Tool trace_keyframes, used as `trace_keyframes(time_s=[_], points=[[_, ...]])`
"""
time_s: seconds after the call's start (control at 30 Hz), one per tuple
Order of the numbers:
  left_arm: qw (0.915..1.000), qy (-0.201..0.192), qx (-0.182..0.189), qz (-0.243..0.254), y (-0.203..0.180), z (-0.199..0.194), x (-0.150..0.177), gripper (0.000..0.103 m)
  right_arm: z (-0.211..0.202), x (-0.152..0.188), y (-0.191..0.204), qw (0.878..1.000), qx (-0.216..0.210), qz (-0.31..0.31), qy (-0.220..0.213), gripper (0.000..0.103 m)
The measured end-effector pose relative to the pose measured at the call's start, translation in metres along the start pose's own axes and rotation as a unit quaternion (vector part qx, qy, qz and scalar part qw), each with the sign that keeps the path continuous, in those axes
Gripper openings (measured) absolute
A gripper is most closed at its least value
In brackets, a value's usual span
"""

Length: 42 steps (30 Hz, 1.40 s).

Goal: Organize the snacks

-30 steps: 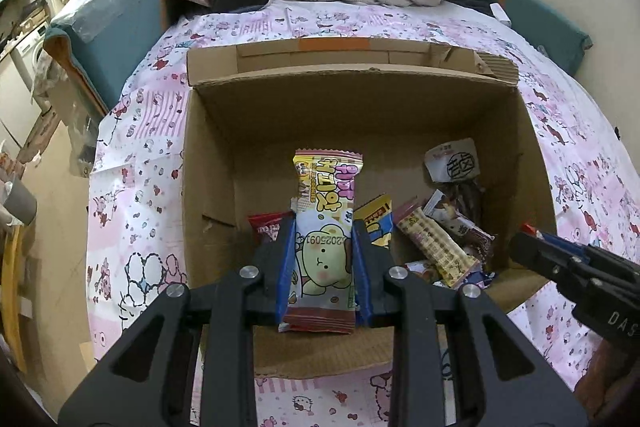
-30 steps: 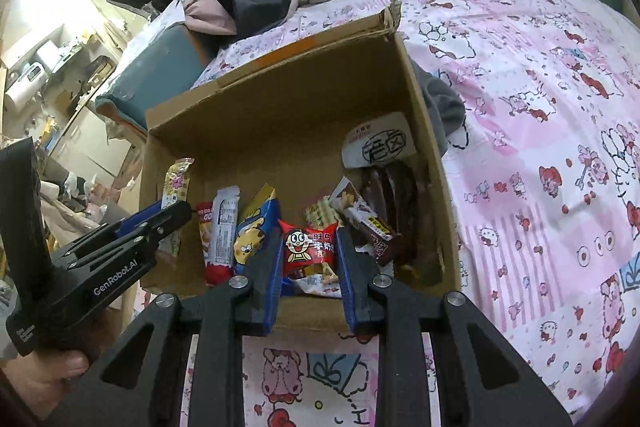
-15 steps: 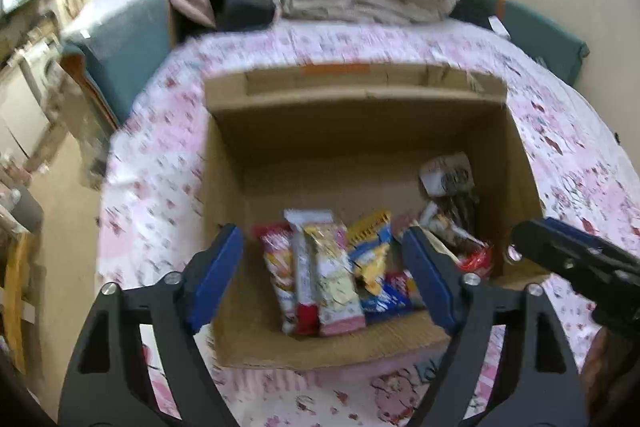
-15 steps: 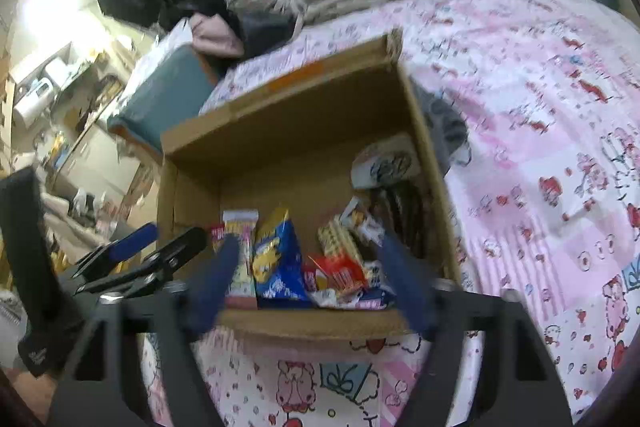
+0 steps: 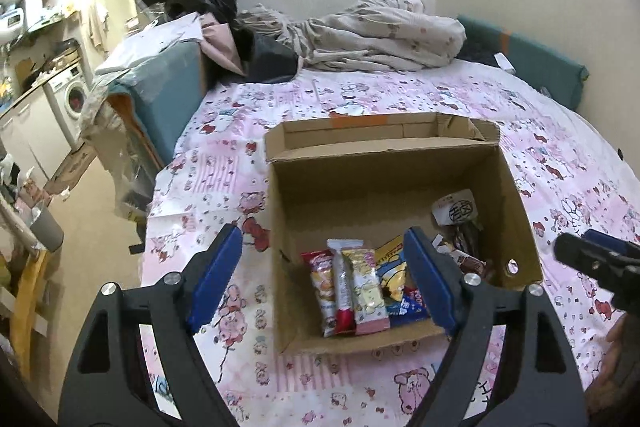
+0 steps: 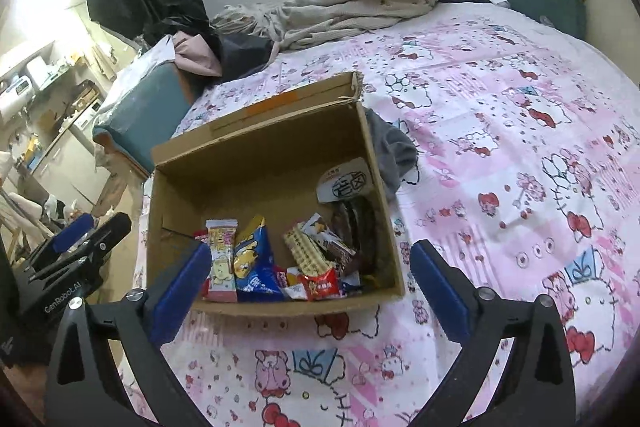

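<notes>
in the left wrist view, my left gripper (image 5: 322,277) stands released, nothing between its blue pads, above the open brown cardboard box (image 5: 516,195) on the pink cartoon-print bedsheet (image 5: 224,195). the colourful wrapped snack packets (image 5: 362,291) lie inside the box, at its near wall.

in the right wrist view, my right gripper (image 6: 310,281) is opening wide, holding nothing, above the same box (image 6: 256,147) and snacks (image 6: 256,263).

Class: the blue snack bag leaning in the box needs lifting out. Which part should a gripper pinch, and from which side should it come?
Pinch the blue bag by its raised top edge, coming from above through the box's open top. The bag leans with that edge free, while its lower end is wedged among other packets near the box's front wall.
</notes>
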<state>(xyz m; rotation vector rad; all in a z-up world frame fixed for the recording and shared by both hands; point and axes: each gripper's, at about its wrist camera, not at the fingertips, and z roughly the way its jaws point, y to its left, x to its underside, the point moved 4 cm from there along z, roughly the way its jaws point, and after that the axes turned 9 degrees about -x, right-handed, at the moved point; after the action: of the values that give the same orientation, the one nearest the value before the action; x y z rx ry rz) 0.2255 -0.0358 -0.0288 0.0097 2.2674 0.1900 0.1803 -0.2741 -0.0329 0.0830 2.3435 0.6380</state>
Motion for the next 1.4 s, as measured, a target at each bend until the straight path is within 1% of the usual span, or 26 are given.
trace_keyframes(time_s=[0.07, 0.27, 0.43, 0.5, 0.67, 0.77, 0.83, 0.9, 0.97, 1.1, 1.2, 1.4], points=[[1.0, 0.002, 0.0, -0.009, 0.006, -0.007, 0.003, 0.08, -0.01, 0.003, 0.001, 1.0, 0.003, -0.005, -0.008, 0.103], [0.9998, 0.003, -0.004, -0.02, 0.018, -0.029, 0.016, 0.08, -0.026, 0.022, 0.002, 1.0, 0.019, -0.012, -0.007, 0.103], [0.9995, 0.006, 0.004, -0.03, 0.027, -0.049, 0.03, 0.08, -0.047, 0.028, 0.011, 0.999, 0.02, -0.017, -0.03, 0.103], [0.9994, -0.005, 0.0, -0.036, 0.032, -0.06, 0.035, 0.08, -0.054, 0.032, 0.014, 0.999, 0.022, -0.023, -0.037, 0.103], [0.9985, -0.002, 0.005, -0.054, 0.042, -0.074, 0.046, 0.08, -0.073, 0.035, 0.027, 0.997, 0.017, -0.046, -0.065, 0.103], [0.9991, -0.012, 0.003, -0.04, 0.04, -0.083, 0.049, 0.08, -0.08, 0.038, 0.034, 0.996, 0.004, -0.049, -0.073, 0.103], [0.9993, -0.021, 0.002, -0.031, 0.039, -0.088, 0.049, 0.083, -0.08, 0.042, 0.037, 0.996, 0.0, -0.051, -0.067, 0.103], [0.9992, -0.026, 0.005, -0.029, 0.037, -0.093, 0.05, 0.095, -0.08, 0.045, 0.038, 0.997, 0.004, -0.051, -0.066, 0.103], [0.9992, -0.028, 0.0, -0.03, 0.036, -0.096, 0.054, 0.103, -0.08, 0.045, 0.038, 0.996, 0.002, -0.045, -0.071, 0.103], [0.9988, -0.01, 0.01, -0.046, 0.035, -0.092, 0.059, 0.103, -0.078, 0.046, 0.045, 0.994, 0.024, -0.066, -0.081, 0.103], [0.9983, -0.017, -0.006, -0.055, 0.037, -0.092, 0.065, 0.103, -0.072, 0.05, 0.049, 0.994, 0.021, -0.073, -0.073, 0.103], [0.9983, -0.007, -0.011, -0.057, 0.038, -0.087, 0.068, 0.103, -0.065, 0.054, 0.056, 0.994, 0.026, -0.086, -0.068, 0.103]])
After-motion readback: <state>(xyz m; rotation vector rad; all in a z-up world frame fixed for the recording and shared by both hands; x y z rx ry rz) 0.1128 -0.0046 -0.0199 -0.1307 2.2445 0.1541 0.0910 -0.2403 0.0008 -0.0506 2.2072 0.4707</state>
